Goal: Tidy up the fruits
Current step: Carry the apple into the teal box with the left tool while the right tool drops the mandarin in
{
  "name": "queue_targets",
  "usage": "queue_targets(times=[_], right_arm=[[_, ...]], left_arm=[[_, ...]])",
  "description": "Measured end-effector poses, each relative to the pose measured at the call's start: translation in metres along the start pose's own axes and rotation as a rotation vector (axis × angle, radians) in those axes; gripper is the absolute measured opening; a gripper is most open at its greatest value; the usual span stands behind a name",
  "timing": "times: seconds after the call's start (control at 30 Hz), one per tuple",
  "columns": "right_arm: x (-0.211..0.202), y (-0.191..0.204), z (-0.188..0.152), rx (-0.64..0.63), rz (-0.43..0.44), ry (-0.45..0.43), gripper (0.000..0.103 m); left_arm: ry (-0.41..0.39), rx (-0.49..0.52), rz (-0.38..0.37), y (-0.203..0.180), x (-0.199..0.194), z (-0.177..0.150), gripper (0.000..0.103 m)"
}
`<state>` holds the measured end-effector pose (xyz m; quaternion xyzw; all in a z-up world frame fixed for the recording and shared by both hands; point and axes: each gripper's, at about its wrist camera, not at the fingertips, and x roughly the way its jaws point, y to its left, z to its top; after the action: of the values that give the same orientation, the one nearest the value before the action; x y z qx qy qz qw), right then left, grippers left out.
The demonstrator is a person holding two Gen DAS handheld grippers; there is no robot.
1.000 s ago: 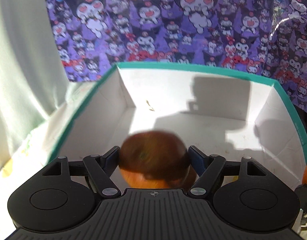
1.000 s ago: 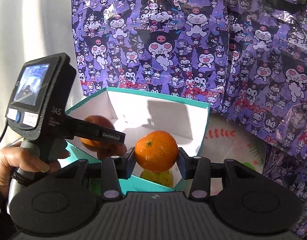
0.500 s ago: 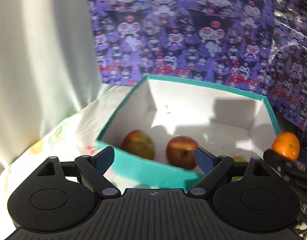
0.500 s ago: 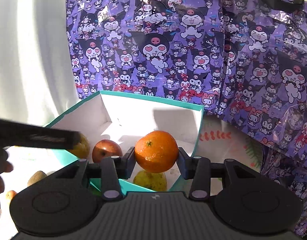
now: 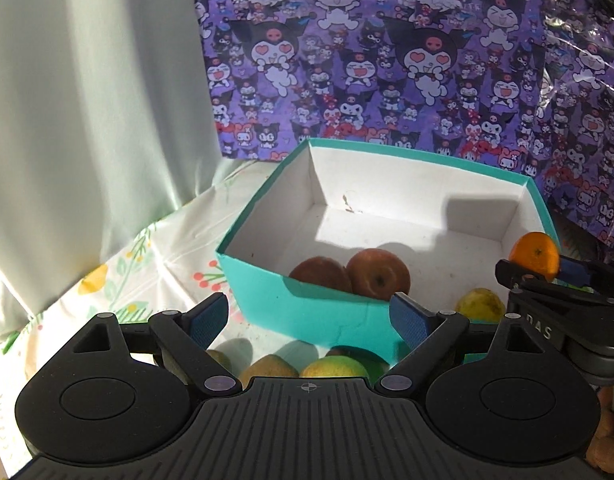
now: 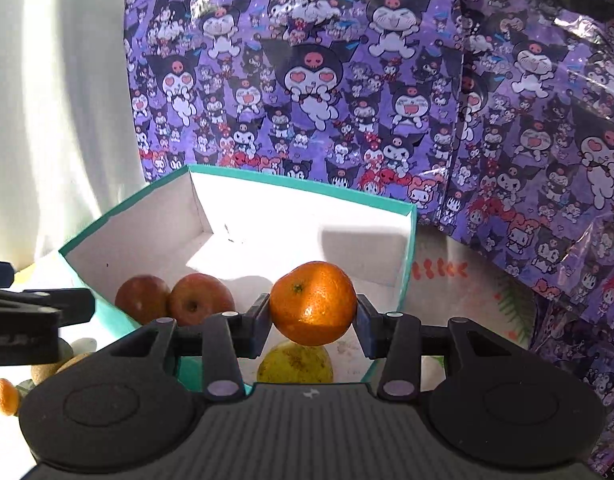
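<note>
Right tongs (image 6: 313,318) clamped on a mandarin (image 6: 313,304), held over the near right corner of the teal box (image 6: 407,256). Left tongs (image 5: 309,316) spread wide, holding nothing, just short of the box's near wall. Two red apples (image 6: 175,300) (touching) against the near left wall; a yellow-green pear (image 6: 295,364) beneath the mandarin.

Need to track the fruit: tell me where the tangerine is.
Right wrist view: tangerine is clamped in the right gripper, over the teal box's near right corner, above a yellow-green pear.
</note>
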<state>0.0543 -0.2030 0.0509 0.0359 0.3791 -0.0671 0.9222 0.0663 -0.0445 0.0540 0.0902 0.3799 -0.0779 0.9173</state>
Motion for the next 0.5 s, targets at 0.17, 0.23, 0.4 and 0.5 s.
queue_targets(times=[0.17,0.23,0.4,0.5], right_arm=[[0.012,0.003,-0.002,-0.003,-0.007,0.023,0.043],[0.015,0.004,-0.004,-0.002,-0.010,0.033,0.043],[0.018,0.004,-0.003,-0.010,-0.020,0.034,0.043],[0.019,0.004,-0.003,-0.015,-0.030,0.033,0.043]], left_arm=[[0.014,-0.005,0.005,0.002,-0.001,-0.002,0.092],[0.014,-0.001,0.009,0.002,-0.001,-0.003,0.092],[0.019,-0.004,0.009,0.004,-0.001,-0.004,0.092],[0.022,-0.003,0.003,0.005,-0.002,-0.005,0.092]])
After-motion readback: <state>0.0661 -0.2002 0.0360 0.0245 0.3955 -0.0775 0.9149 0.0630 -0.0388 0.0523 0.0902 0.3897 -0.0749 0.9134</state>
